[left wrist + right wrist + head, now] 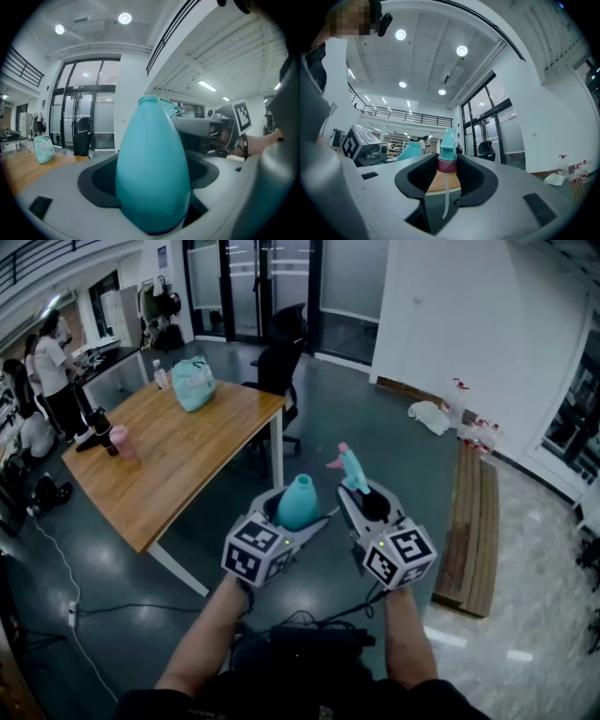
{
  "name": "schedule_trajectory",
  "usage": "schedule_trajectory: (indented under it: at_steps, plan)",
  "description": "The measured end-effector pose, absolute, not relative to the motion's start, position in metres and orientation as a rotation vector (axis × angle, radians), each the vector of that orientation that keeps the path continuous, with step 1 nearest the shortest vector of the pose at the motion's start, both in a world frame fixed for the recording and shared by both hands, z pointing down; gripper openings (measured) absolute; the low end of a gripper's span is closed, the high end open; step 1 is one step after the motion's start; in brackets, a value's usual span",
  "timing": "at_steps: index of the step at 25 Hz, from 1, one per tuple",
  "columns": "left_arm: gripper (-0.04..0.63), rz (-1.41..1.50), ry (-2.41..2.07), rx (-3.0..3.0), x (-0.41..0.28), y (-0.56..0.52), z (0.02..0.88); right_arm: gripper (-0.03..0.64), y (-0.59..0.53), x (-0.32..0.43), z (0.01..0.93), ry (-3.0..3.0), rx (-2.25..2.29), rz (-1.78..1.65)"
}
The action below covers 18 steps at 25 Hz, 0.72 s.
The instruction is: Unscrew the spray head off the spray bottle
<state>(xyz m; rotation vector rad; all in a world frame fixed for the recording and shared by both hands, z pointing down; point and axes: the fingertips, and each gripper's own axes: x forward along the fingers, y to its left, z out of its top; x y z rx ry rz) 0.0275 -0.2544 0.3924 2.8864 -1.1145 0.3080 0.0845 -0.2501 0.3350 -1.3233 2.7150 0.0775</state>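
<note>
Grey floor fills mid frame. Wooden table upper left w/ teal bag on it, black chair at its far end, low wood bench at right. Forearms come up from the bottom edge, grippers side by side at centre, approx. level. L gripper pinches spray bottle round its body, neck up & uncapped. R gripper pinches spray head at its pink collar, dip tube hanging free. Head is just right of the bottle, not touching.
</note>
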Motion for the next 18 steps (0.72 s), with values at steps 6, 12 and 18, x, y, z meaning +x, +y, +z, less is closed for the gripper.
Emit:
schedule_trajectory:
  at_steps: [6, 12, 18]
  plan:
    - [0.41, 0.322, -1.12, 2.884, 0.0287, -0.2574, 0.3953, 0.138, -0.251, 0.0865, 0.335, 2.717, -1.325, 0.082]
    - [0.41, 0.324, -1.108, 2.883, 0.0291, -0.2597, 0.3971, 0.138, -0.2538, 0.0861, 0.3358, 2.719, -1.342, 0.081]
    - [0.41, 0.318, -1.124, 2.883, 0.0282, -0.2645, 0.3976, 0.138, -0.2548, 0.0857, 0.3344, 2.726, -1.338, 0.092]
